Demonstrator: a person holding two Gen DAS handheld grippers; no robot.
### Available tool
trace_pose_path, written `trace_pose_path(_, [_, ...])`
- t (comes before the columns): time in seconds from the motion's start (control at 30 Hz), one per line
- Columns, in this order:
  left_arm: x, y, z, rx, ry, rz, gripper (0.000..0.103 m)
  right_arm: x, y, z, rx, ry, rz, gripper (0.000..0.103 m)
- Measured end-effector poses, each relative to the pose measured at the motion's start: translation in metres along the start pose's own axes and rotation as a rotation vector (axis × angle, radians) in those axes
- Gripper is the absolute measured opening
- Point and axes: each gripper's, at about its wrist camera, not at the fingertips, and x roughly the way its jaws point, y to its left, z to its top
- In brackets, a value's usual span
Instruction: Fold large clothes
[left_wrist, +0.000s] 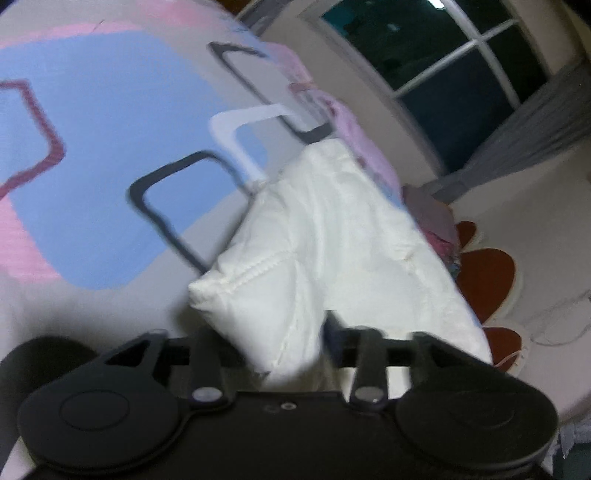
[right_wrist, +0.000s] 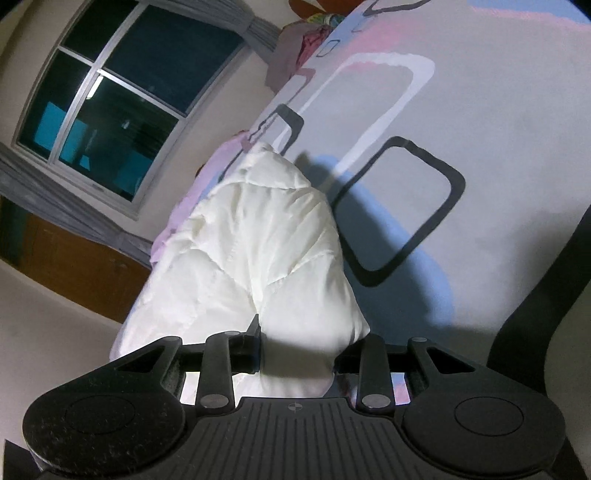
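Note:
A white quilted padded garment (left_wrist: 332, 240) lies bunched on a bed with a patterned sheet (left_wrist: 92, 147). In the left wrist view my left gripper (left_wrist: 288, 350) is shut on a fold of the white garment, the cloth bulging out between its black fingers. In the right wrist view the same white garment (right_wrist: 258, 240) stretches away from my right gripper (right_wrist: 295, 354), which is shut on its near edge. The fingertips of both grippers are mostly hidden by cloth.
The sheet (right_wrist: 480, 110) has blue, pink and grey patches with dark rounded squares. A dark window (right_wrist: 122, 110) with grey curtains is behind the bed. A pile of coloured clothes (left_wrist: 439, 225) and a red-and-cream rug (left_wrist: 487, 273) lie past the bed edge.

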Motion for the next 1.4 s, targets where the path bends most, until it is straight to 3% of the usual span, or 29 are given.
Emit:
trace_pose_path(0.03, [-0.001,0.003,-0.001,-0.002,-0.02,0.024,0.067,0.0,-0.001,-0.001,-0.012,0.0,-0.005,0.036])
trace_pose_path(0.1, [-0.002,0.006,-0.004,0.018,-0.039,0.023,0.068,0.0,-0.003,-0.001,-0.036,-0.008,-0.038,0.054])
trace_pose_path(0.13, [-0.004,0.007,-0.004,0.014,-0.041,0.025,0.068,-0.002,-0.004,0.0,-0.043,-0.021,-0.087,0.076])
trace_pose_path(0.17, [-0.007,0.007,-0.005,0.006,-0.043,0.032,0.067,-0.008,-0.006,-0.001,-0.048,-0.041,-0.105,0.082])
trace_pose_path(0.3, [-0.032,0.004,-0.013,0.009,-0.075,0.062,0.076,-0.045,-0.015,-0.005,-0.014,-0.09,-0.07,0.081])
trace_pose_path(0.33, [-0.039,0.006,-0.017,0.007,-0.081,0.059,0.076,-0.055,-0.014,-0.007,-0.026,-0.114,-0.066,0.074])
trace_pose_path(0.37, [-0.044,0.007,-0.019,0.002,-0.087,0.056,0.076,-0.063,-0.01,-0.01,-0.047,-0.125,-0.062,0.05])
trace_pose_path(0.47, [-0.051,0.01,-0.026,-0.025,-0.105,0.043,0.076,-0.077,0.009,-0.019,-0.096,-0.123,-0.04,0.019])
trace_pose_path(0.5, [-0.051,0.01,-0.026,-0.034,-0.108,0.036,0.075,-0.077,0.02,-0.022,-0.136,-0.12,-0.043,0.015])
trace_pose_path(0.83, [-0.027,0.013,-0.014,-0.084,-0.097,0.019,0.07,-0.039,0.096,-0.045,-0.297,-0.066,-0.02,0.014])
trace_pose_path(1.0, [-0.009,0.02,-0.011,-0.209,-0.088,-0.013,0.067,-0.003,0.138,-0.054,-0.367,-0.028,0.019,0.014])
trace_pose_path(1.27, [0.0,0.006,-0.006,-0.141,-0.09,-0.032,0.033,0.052,0.181,-0.074,-0.473,0.027,0.037,0.014])
trace_pose_path(1.4, [-0.007,-0.002,-0.005,-0.086,-0.096,-0.041,0.025,0.084,0.177,-0.085,-0.515,0.078,-0.053,0.014])
